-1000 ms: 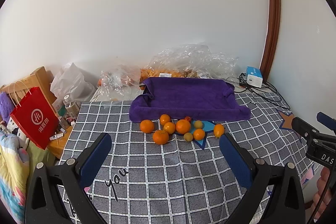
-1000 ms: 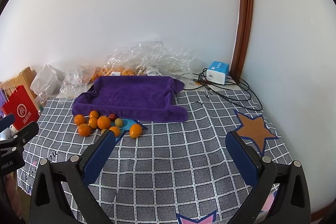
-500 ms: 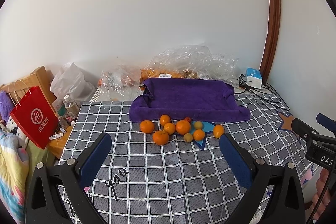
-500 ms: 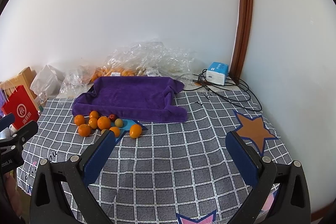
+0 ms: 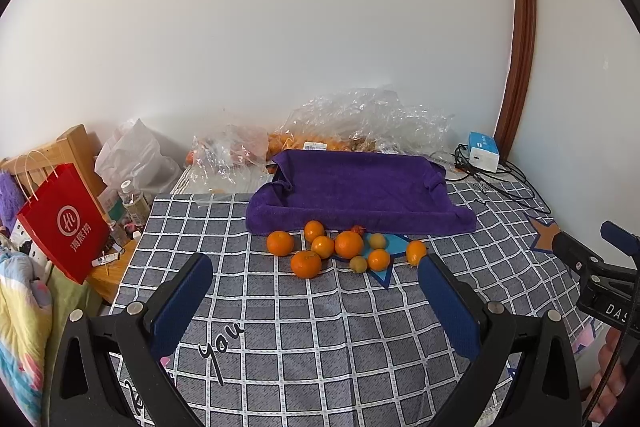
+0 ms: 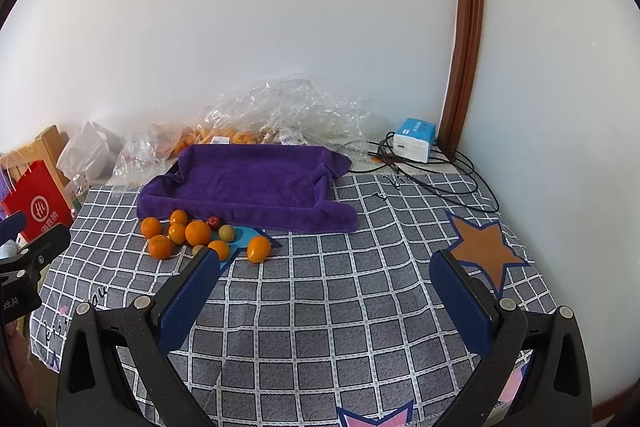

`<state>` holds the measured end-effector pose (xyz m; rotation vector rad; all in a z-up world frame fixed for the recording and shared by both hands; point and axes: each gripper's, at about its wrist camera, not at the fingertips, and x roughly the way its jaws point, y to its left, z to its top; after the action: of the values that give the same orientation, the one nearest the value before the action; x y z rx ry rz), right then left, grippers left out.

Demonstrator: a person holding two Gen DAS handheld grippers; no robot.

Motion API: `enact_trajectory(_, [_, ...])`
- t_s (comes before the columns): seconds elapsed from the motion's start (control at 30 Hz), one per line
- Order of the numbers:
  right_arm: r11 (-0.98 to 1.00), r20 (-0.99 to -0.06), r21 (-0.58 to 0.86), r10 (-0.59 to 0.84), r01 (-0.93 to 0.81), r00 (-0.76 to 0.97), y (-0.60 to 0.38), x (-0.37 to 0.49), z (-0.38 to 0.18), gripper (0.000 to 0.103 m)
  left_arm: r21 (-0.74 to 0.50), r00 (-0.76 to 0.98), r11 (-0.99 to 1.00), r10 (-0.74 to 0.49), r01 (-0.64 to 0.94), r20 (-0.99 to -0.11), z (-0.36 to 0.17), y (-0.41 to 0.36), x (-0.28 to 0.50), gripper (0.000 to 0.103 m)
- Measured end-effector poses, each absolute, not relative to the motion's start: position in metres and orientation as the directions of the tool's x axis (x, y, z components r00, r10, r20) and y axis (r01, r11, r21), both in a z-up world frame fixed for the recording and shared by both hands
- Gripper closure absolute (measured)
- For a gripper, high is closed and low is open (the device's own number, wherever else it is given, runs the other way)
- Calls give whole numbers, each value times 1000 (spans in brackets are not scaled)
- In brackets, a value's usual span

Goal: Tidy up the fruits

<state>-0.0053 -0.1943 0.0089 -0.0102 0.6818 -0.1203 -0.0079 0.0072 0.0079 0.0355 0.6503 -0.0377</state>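
1. The left tool (image 5: 316, 291) is wide open and holds nothing. It hangs over the checked surface (image 5: 320, 347), pointed right at the pile of fruit (image 5: 340, 247).
2. The right tool (image 6: 324, 291) is wide open too, and empty. It points more at a bare part of the cloth, with the fruit off to its left side.
3. The fruit sits in 1 loose bunch just in front of the purple towel (image 5: 360, 191). I count about 7 orange ones, 2 small greenish ones and 1 tiny red one (image 5: 357, 229) touching the towel edge.
4. The towel has its edges turned up like a tray. I think that is where the fruit should go, so it cannot roll away.
5. No fruit is on the towel yet, so the job looks like it is just starting.
6. The round fruit lie close together. A grab at 1 may bump the others and make them roll.
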Motion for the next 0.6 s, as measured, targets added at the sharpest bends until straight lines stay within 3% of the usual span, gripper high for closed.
enact_trajectory(0.43, [990, -640, -82, -139, 112, 756, -187, 12, -15, 0, 11, 790, 999, -18, 32, -613, -16, 15, 11, 0])
enact_trajectory(0.6, [998, -663, -47, -66, 47, 746, -184, 30, -44, 0, 8, 777, 1000, -1, 7, -630, -39, 28, 25, 0])
